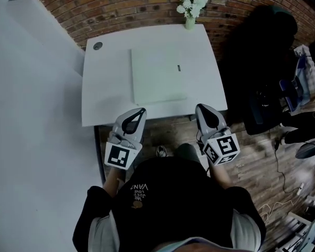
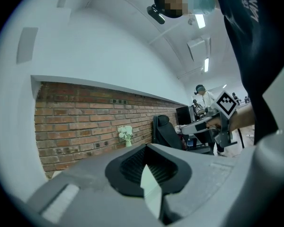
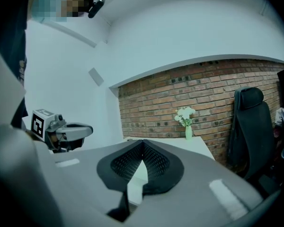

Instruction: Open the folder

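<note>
We hold the left tool point(image 1: 141, 110) and right tool point(image 1: 198, 107) closed and empty at the tabletop's point(image 1: 105, 88) near edge. The folder point(image 1: 157, 77) lies beyond them, mid-tabletop, untouched. It is pale green, flat and shut, with a small dark tag near its right side. Its long axis runs toward the tabletop's far edge.

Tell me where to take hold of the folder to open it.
Pinch the top cover alone at the right edge of the folder, near the small dark mark, probably with the right gripper coming in low from the right. It lies flat and closed, so only that thin edge offers purchase.
</note>
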Demonstrator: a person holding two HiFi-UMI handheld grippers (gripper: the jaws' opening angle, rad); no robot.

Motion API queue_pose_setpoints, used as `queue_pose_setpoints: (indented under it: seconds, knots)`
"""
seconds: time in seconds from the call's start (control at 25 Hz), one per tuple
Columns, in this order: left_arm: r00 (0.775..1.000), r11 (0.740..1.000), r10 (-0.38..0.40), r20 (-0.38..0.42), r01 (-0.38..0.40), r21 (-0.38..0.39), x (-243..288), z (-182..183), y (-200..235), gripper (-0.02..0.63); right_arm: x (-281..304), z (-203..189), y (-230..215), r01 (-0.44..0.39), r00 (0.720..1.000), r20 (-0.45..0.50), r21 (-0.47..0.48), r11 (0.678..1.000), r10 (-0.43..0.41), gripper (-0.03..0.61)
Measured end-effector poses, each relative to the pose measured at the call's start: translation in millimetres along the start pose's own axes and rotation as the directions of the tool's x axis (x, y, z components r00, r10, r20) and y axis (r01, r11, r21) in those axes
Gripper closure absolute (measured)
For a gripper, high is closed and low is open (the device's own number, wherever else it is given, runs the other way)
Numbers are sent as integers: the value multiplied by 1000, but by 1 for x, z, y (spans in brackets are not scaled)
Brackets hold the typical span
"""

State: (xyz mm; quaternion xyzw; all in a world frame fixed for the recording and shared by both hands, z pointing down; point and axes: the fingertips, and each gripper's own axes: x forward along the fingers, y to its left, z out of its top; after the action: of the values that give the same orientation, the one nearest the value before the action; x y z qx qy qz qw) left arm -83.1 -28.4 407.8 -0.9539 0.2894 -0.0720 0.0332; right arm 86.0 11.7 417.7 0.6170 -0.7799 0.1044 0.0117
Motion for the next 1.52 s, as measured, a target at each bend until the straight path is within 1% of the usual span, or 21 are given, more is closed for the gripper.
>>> queue_pose_setpoints:
  seconds: [0.2, 0.4, 0.56, 0.88, 1.04, 1.24, 1.52]
  knots:
    - [1000, 1000, -3, 7, 3, 8, 7, -4, 8, 614, 9, -1, -5, 16, 1000, 1, 0, 1000, -16, 580]
    - [1000, 1000, 6, 1, -6, 12, 20, -6, 14, 614, 27, 2, -17, -2, 1000, -5, -2, 1000, 2, 580]
    - [999, 999, 42, -12, -42, -2, 32, -7, 22, 614, 43, 5, -27, -29, 1000, -12, -8, 1000, 29, 580]
    - [996, 996, 87, -14, -87, 5, 62, -4, 25, 614, 71, 15, -58, -78, 997, -30, -31, 996, 77, 580]
    - [994, 995, 103, -47, -103, 15, 75, -10, 21, 614, 83, 17, -70, -108, 993, -44, -39, 993, 106, 580]
    - [991, 993, 119, -55, -117, 28, 93, -15, 15, 614, 97, 14, -83, -144, 988, -66, -58, 988, 140, 580]
    - [985, 986, 164, -61, -163, 19, 113, -24, 10, 614, 117, 4, -100, -190, 979, -95, -77, 979, 183, 580]
